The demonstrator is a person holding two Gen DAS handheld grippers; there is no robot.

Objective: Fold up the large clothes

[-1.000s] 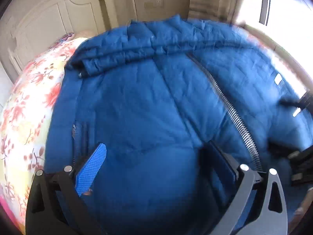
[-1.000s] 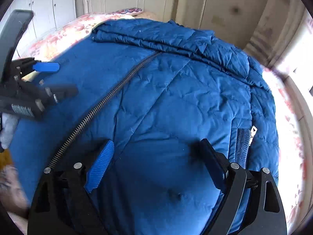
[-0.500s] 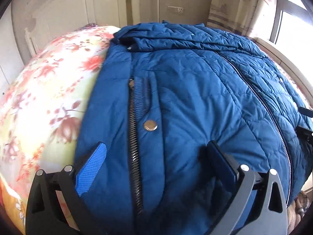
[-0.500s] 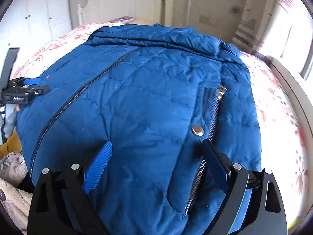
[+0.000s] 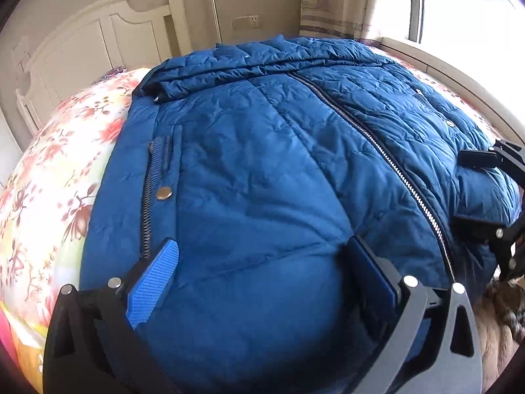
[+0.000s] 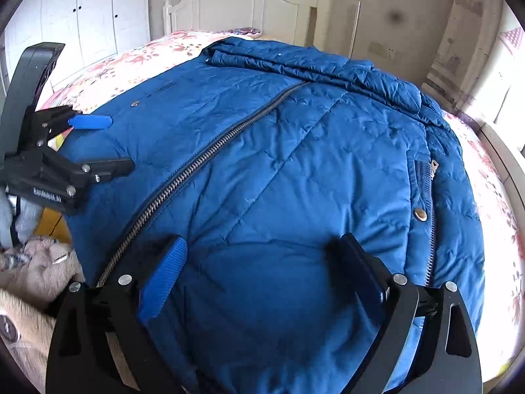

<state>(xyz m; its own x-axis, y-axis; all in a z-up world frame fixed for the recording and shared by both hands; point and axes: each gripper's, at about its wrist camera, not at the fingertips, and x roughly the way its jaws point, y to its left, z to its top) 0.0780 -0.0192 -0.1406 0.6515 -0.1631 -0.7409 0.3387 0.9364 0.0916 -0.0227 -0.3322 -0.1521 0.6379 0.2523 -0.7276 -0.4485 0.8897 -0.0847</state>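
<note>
A big blue jacket [image 5: 262,170] lies flat on the flowery bed [image 5: 49,180], filling the middle of both views. The left tongs [image 5: 262,282] and right tongs [image 6: 259,272] are both wide, low in the frame, over its near hem. Bare bed shows at the far left and far right.

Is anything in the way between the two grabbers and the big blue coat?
Nothing visible is. The left gripper and the right gripper are both open right over the blue coat, which lies spread on the flowery bed.
</note>
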